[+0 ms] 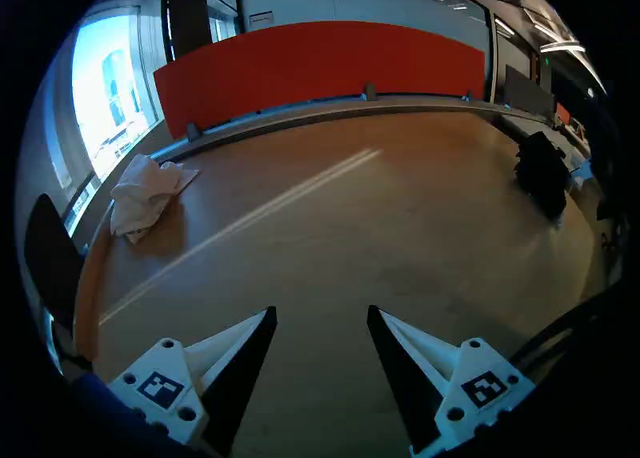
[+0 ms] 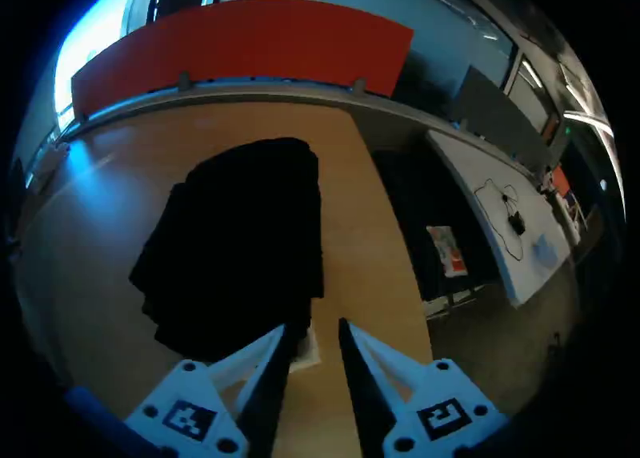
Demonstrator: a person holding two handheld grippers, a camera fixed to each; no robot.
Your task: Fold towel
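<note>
1. White towel: crumpled in a loose heap at the far left edge of the table, close under the red partition. No clean long axis, the bundle only slightly drawn out along the table edge. Lies ahead and well to the left of the left fingers, well apart from them.
2. Left gripper: fingers spread wide, nothing between them, aimed down the bare middle of the table rather than at either cloth.
3. Dark cloth: in the left gripper view a small black mass at the far right edge, also well apart from the left fingers.
4. Right gripper: fingers parted by a narrow gap, gripping nothing, tips just beside the near edge of what is probably the same dark cloth. Lies flat there as a layered slab, long axis running straight away from the fingers toward the partition, a small white tag at its near corner between the tips.
5. Judged relation: right gripper by far the nearer to the dark cloth. White towel reachable only by a swing of the left gripper leftward. Which cloth counts as the towel to fold cannot be told.
</note>
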